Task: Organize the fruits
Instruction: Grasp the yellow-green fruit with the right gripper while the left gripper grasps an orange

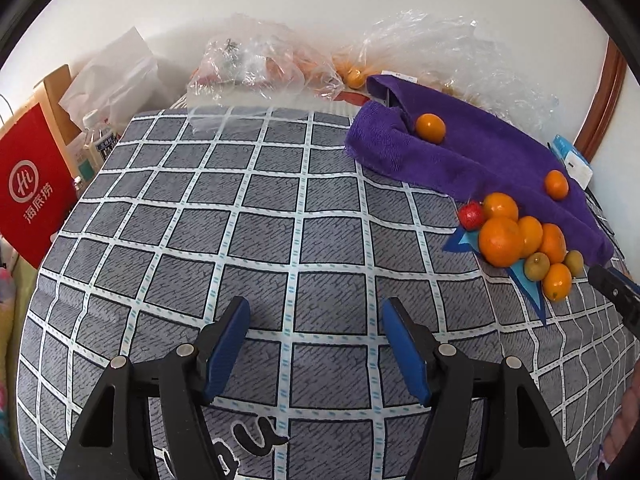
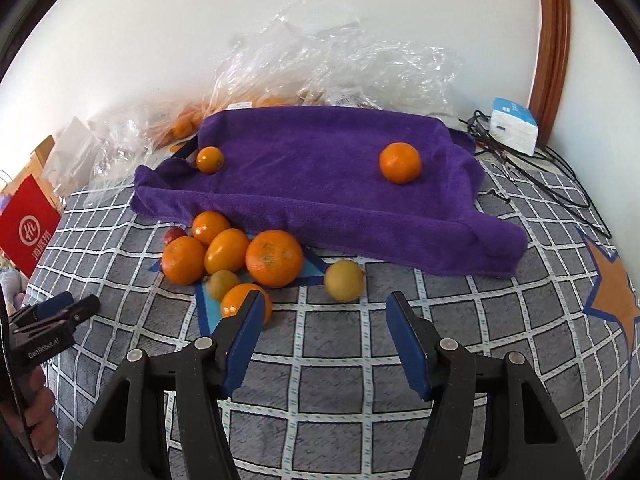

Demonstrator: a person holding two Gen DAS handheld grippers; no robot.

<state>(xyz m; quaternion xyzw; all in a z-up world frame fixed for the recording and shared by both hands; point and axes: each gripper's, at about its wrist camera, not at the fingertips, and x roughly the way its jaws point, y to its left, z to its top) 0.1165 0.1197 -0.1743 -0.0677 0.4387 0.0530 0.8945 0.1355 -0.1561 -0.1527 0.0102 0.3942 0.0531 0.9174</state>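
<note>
Checked bedspread (image 2: 340,360), yellow fruit (image 2: 344,281) just beyond open right gripper (image 2: 326,304)

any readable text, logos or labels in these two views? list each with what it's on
"海底捞" with a round "Hi" logo: red bag, white print.
"GenRobot.AI": body of the left tongs, seen from the right wrist view.
Large black letters, cut off, possibly "u": checked bedcover; not a whole word.
Bottle label: too small to read.
Blue and white tissue pack: print too blurred.
White labels on the plastic bags: unreadable.
</note>
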